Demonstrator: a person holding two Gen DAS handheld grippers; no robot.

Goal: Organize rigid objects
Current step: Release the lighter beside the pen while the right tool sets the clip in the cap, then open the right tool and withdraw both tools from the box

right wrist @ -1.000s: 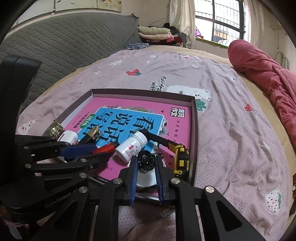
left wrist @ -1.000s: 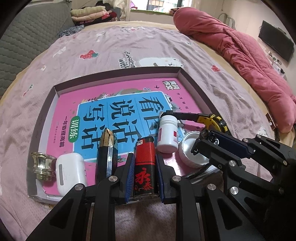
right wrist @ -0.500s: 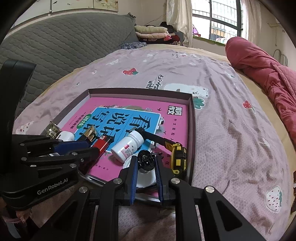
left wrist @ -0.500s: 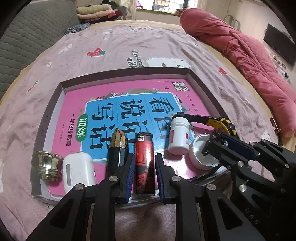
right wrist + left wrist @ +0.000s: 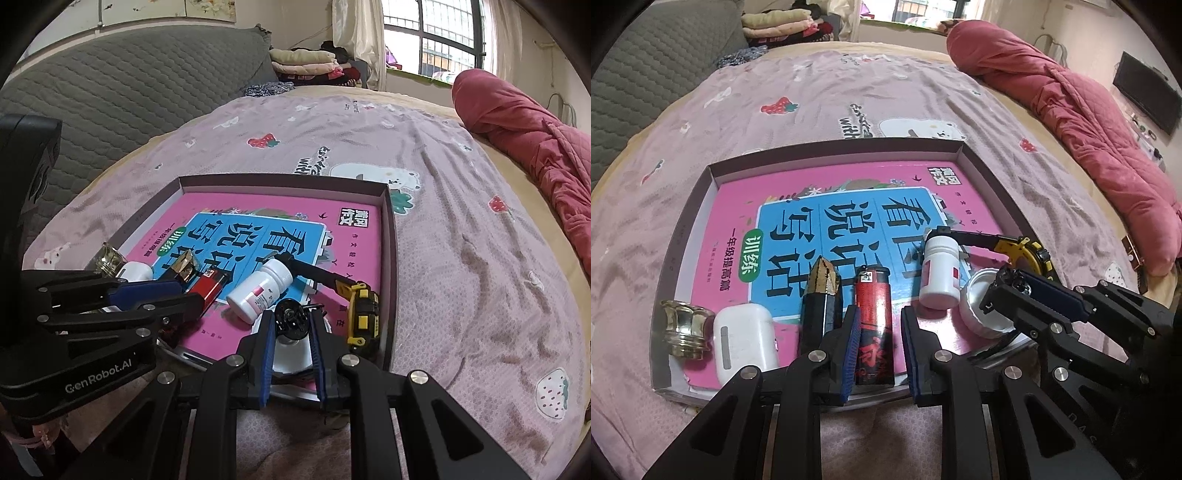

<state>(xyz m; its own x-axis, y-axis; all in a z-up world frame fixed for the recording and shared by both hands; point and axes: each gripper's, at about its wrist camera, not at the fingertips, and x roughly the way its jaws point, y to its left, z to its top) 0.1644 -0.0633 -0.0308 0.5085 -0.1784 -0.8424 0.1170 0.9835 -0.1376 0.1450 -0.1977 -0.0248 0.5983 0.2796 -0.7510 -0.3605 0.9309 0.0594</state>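
On the pink bedspread [image 5: 820,96], I find my left gripper [image 5: 879,332] has parted and released the red lighter [image 5: 873,317] flat in the tray [image 5: 701,192], while my right gripper [image 5: 291,332] clamps a black clip [image 5: 291,319].
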